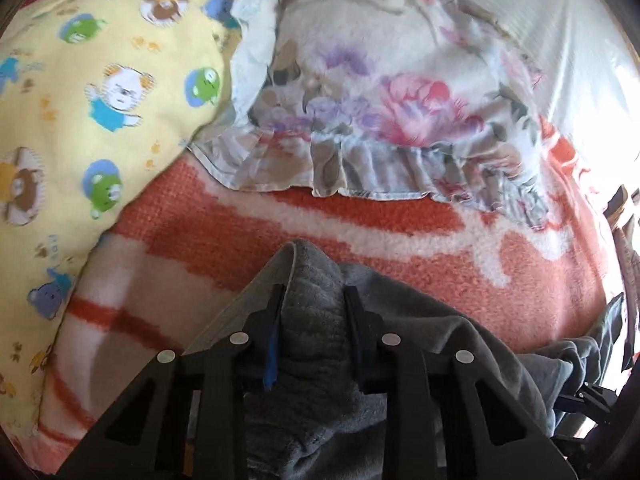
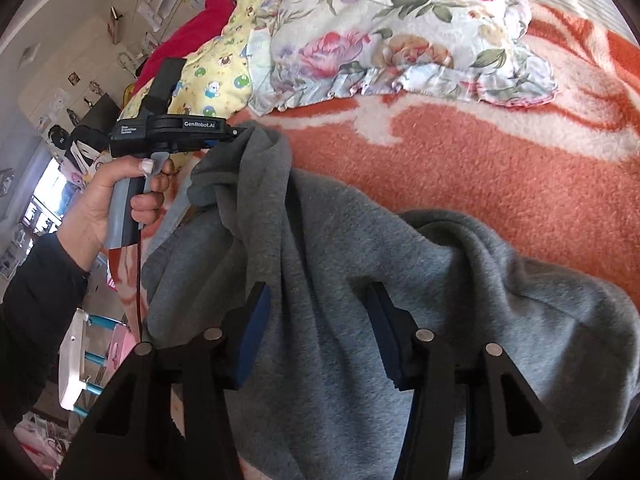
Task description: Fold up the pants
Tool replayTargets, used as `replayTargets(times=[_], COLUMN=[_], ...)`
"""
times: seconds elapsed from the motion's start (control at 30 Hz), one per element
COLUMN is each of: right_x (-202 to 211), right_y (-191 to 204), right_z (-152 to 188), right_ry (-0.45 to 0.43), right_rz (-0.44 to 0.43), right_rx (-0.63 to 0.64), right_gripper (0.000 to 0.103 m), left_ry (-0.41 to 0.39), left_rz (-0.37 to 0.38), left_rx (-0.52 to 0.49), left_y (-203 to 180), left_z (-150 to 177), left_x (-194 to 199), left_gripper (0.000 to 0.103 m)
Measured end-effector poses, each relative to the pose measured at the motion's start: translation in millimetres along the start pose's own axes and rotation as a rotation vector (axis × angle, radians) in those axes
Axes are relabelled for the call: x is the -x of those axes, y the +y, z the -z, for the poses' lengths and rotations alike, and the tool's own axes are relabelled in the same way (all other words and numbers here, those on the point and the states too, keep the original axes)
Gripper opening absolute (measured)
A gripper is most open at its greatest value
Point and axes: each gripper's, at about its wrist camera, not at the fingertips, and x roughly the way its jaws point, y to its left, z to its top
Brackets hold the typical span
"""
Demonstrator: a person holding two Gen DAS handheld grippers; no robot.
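Left gripper: my left gripper (image 1: pixel 314 300) was clenched on a bunched edge of the soft grey fleece pants (image 1: pixel 320 320), the cloth pinched between its black fingers (image 1: pixel 276 300) and peaking just above them. In the right wrist view the same tool (image 2: pixel 230 134) held that corner lifted, with my hand (image 2: pixel 116 196) squeezing the grey handle.

Right gripper: my right gripper (image 2: pixel 316 332) stood with its blue-padded fingers (image 2: pixel 252 340) apart, grey fleece lying between and under them; the pads did not appear pressed onto it, so I judged it released.

Pants: the grey pants (image 2: pixel 340 260) lay in a loose rumpled heap on the near part of the bed, one edge raised by the left tool and the rest slumped toward me.

Bed surface: the thick orange and white woolly blanket (image 2: pixel 500 168) lay bare beyond the heap, which I judged was the room meant for spreading the cloth flat.

Pillows: the frilled floral pillow (image 1: pixel 400 100) and the yellow cartoon-animal pillow (image 1: pixel 100 80) sat at the far end, well apart from the pants.

Stage: early, by my reckoning; no flat fold showed.

Next need: a second grip on a matching edge, so both corners could be drawn apart.
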Motion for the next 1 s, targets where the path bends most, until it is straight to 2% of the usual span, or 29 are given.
replayTargets(times=[0.17, 0.27, 0.3, 0.33, 0.47, 0.5, 0.63, 0.77, 0.9, 1.0], right_x=[8.5, -4.6, -9.0, -12.9, 14.6, 29.2, 65.9, 76.7, 58.3, 44.6], right_y=[18.5, 32.6, 32.8, 31.3, 34.3, 39.8, 60.6, 79.5, 90.2, 87.0], right_z=[0.6, 0.7, 1.4, 1.9, -0.2, -1.7, -0.9, 21.0, 51.5, 69.2], right_ry=[-0.030, 0.014, 0.028, 0.047, -0.046, -0.083, -0.134, -0.090, -0.005, 0.052], right_rz=[-0.002, 0.080, 0.082, 0.076, 0.057, 0.052, 0.028, 0.000, -0.007, -0.023], right_rx=[0.049, 0.134, 0.142, 0.136, 0.117, 0.133, 0.209, 0.297, 0.358, 0.357], right_gripper=[0.053, 0.050, 0.038, 0.007, 0.006, 0.006, 0.006, 0.006, 0.006, 0.006], left_ry=[-0.112, -0.165, -0.183, -0.201, -0.294, -0.320, -0.392, -0.432, -0.439, -0.417], left_rz=[0.064, 0.109, 0.113, 0.119, 0.153, 0.169, 0.207, 0.195, 0.222, 0.232], left_rx=[0.023, 0.037, 0.039, 0.040, 0.045, 0.058, 0.079, 0.086, 0.164, 0.221], left_y=[2.9, 2.2, 2.7, 3.1, 11.4, 16.7, 27.9, 33.4, 50.7, 63.5], left_z=[13.9, 25.5, 31.5, 35.8, 59.2, 68.1, 100.8, 141.3, 186.5, 213.9], left_x=[39.8, 63.7, 73.0, 82.7, 130.3, 144.8, 179.1, 189.7, 182.5, 166.3], left_gripper=[0.025, 0.024, 0.024, 0.024, 0.024, 0.024, 0.024, 0.024, 0.025, 0.025])
